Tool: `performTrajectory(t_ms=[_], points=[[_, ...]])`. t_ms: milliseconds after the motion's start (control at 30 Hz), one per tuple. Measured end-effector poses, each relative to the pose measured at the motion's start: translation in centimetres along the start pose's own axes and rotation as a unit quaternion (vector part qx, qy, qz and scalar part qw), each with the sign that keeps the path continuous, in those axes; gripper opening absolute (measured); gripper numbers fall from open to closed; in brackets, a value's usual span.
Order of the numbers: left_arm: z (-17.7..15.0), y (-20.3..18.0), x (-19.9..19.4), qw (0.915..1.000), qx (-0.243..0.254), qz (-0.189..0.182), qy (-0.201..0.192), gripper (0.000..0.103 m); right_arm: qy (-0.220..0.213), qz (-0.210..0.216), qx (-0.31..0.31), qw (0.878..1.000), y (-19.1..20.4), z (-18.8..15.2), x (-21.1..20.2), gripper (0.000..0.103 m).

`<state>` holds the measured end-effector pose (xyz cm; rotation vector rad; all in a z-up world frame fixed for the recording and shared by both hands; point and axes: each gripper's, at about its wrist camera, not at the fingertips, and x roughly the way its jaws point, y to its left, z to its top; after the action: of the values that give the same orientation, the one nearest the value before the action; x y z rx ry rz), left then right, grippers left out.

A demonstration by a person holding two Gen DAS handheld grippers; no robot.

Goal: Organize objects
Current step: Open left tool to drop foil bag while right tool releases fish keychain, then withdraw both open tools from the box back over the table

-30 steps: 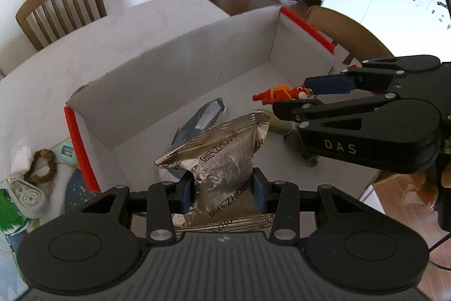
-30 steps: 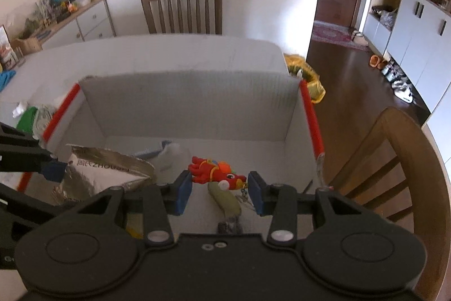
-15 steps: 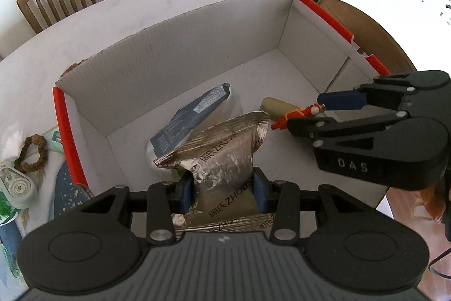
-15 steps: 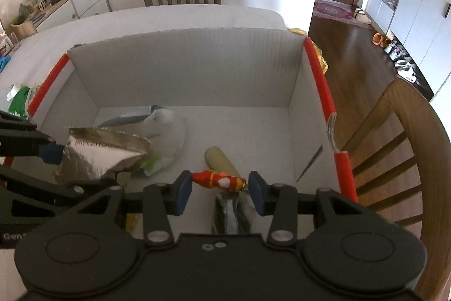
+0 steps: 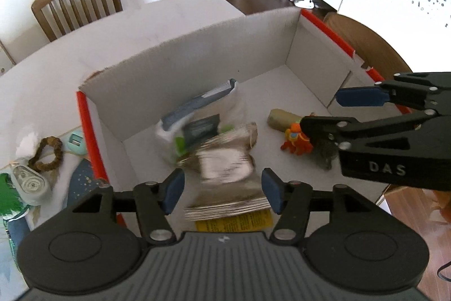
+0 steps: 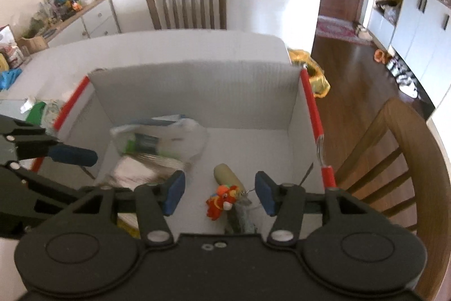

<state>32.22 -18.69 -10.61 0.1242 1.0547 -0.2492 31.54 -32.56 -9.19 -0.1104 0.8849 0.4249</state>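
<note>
- Since a second ago both grippers have let go: the foil bag (image 5: 225,174), then pinched in the left gripper (image 5: 221,195), now lies blurred and loose between its opening jaws, and the red toy (image 6: 221,202) has dropped from the right gripper (image 6: 220,195).
- Both things lie in the box (image 5: 197,61): the bag just ahead of the left gripper, the toy just below the right one, whose opening jaws touch nothing.
- Nothing is clamped.
- The bracelet (image 5: 46,153) and other things outside the box lie left of the left gripper, so that hand looks nearer for the next pick.
</note>
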Motion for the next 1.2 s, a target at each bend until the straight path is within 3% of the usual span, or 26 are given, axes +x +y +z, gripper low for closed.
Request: performTrajectory(t_ms=[600,767,900,1133,1200], points=[[-0.8,0.4,-7.1,0.9965,-0.01,0.01,-0.082,0.064,-0.074,0.034,0.006,0.997,1.8,0.4,-6.2,0.061],[-1.4,1.5,-9.1,0.9943,-0.024,0.01,-0.103,0.064,-0.084,0.043,0.005,0.996,3.2,0.4,-7.2,0.063],[-2.0,2.6,-10.8,0.9919,-0.035,0.012,-0.122,0.07,-0.094,0.051,0.008,0.994,4.5,0.5,-7.8,0.069],[-3.4,5.1,-13.1,0.9878,-0.045,0.015,-0.148,0.075,-0.103,0.056,0.014,0.993,7.2,0.6,-8.4,0.071],[-3.9,6.0,-13.7,0.9872,-0.046,0.017,-0.152,0.077,-0.106,0.057,0.017,0.993,8.0,0.6,-8.5,0.084]])
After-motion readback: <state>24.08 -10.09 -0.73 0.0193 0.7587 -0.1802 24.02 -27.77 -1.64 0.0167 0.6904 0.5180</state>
